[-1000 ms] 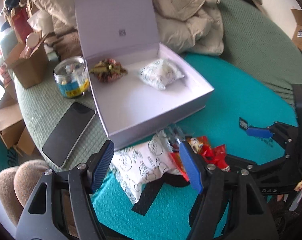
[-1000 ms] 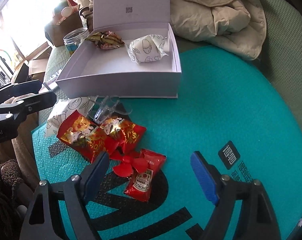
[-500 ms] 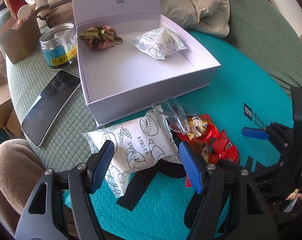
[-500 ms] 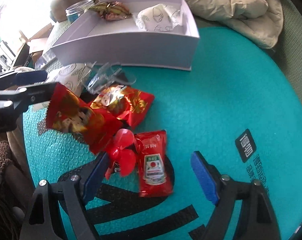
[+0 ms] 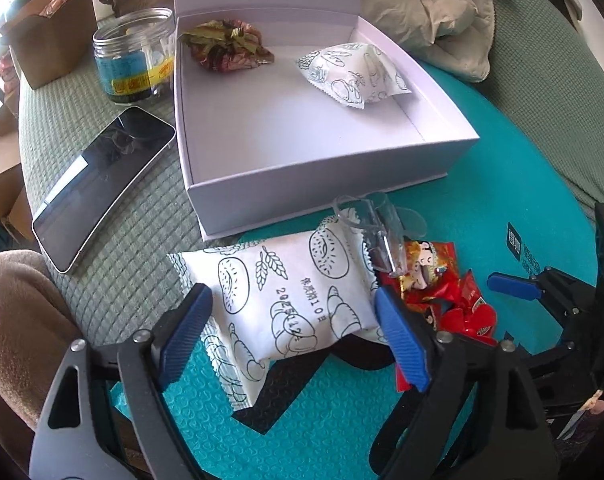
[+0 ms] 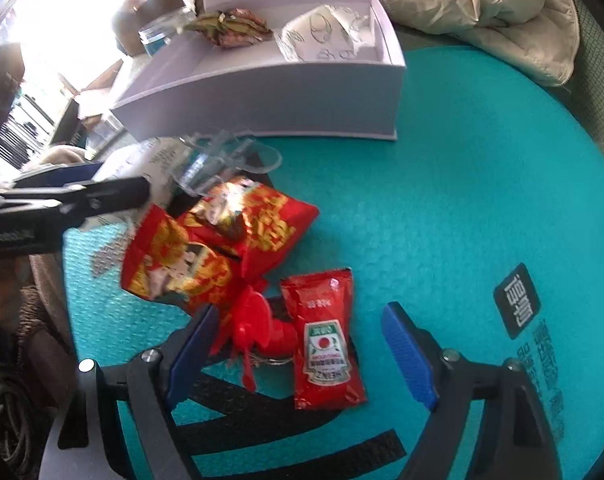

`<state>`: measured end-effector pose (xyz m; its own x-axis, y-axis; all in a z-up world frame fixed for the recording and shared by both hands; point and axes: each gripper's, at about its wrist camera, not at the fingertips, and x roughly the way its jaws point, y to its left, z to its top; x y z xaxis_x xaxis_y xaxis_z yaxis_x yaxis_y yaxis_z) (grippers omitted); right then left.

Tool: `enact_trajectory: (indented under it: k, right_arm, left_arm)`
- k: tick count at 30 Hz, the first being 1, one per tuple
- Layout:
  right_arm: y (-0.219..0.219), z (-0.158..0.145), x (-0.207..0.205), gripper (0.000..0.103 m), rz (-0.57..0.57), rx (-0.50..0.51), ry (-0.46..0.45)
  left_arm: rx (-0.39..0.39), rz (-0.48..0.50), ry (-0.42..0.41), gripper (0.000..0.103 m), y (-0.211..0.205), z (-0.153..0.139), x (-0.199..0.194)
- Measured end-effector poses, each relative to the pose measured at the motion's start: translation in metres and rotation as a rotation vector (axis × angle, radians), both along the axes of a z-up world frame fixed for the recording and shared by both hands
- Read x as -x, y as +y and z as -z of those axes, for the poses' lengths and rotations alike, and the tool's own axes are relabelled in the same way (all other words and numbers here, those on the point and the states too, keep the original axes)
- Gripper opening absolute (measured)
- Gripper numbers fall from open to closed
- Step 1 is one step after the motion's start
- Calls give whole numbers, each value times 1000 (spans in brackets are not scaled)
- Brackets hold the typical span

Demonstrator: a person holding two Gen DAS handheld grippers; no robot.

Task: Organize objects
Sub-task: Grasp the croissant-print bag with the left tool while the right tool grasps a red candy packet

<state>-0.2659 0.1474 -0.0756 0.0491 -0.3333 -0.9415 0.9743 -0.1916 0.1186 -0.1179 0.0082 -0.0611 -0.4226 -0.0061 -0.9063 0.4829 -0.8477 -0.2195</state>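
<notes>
An open white box (image 5: pixel 382 164) holds a crumpled gold-red wrapper (image 5: pixel 228 46) and a white printed bread packet (image 5: pixel 352 74). In front of it a second white bread packet (image 5: pixel 294 304) lies on the teal mat, with my open left gripper (image 5: pixel 290 340) straddling its near end. Beside it lie a clear plastic clip (image 5: pixel 376 226) and red snack packets (image 5: pixel 434 280). In the right wrist view my open right gripper (image 6: pixel 298 352) is over a red ketchup sachet (image 6: pixel 326 340) and a red plastic piece (image 6: pixel 258 326), below the red snack packets (image 6: pixel 222 248) and the box (image 6: pixel 286 96).
A phone (image 5: pixel 102 184) and a clear jar (image 5: pixel 136 58) lie left of the box on green cloth. A brown paper box (image 5: pixel 50 46) stands at the far left. A beige jacket (image 5: pixel 442 12) is heaped behind the box. The teal mat (image 6: pixel 482 200) stretches to the right.
Both grippers have moved down and forward. The left one now straddles the bread packet; the right one has closed in on the ketchup sachet. Both stay open.
</notes>
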Motion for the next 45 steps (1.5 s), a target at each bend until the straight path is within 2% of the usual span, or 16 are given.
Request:
enact_trajectory:
  k: [3, 10, 16, 18, 20, 23, 28, 32, 39, 41, 42, 43, 45]
  right_arm:
    - [3, -7, 2, 84, 3, 35, -17]
    - [-6, -2, 3, 84, 8, 17, -23]
    - [-6, -4, 5, 84, 14, 41, -43]
    - [-9, -6, 5, 84, 16, 78, -48]
    - [-12, -7, 5, 84, 8, 113, -87]
    - [-18, -7, 2, 84, 0, 137, -122]
    - [-28, 0, 2, 84, 40, 144, -199]
    - [-31, 1, 1, 71, 54, 161, -190]
    - [-34, 4, -4, 66, 41, 177, -131]
    - [-36, 5, -7, 50, 31, 179, -97]
    - [-36, 5, -8, 46, 19, 177, -88]
    - [-36, 5, -8, 37, 6, 180, -102]
    - [-36, 4, -7, 33, -5, 187, -125]
  left_arm:
    - [9, 0, 4, 86, 0, 2, 2]
    - [14, 6, -1, 98, 1, 10, 8]
    - [107, 53, -55, 100, 14, 19, 15]
    - [107, 44, -31, 100, 13, 19, 12]
    - [103, 46, -18, 97, 11, 17, 10]
    - [117, 22, -4, 80, 7, 11, 6]
    - [70, 14, 28, 69, 0, 4, 2]
    - [73, 11, 45, 66, 0, 0, -1]
    - [109, 5, 35, 65, 3, -4, -13]
    - [114, 5, 33, 65, 1, 0, -11]
    - [117, 5, 33, 65, 1, 0, -12]
    - [118, 5, 33, 65, 0, 1, -12]
    - [109, -1, 41, 65, -1, 0, -14]
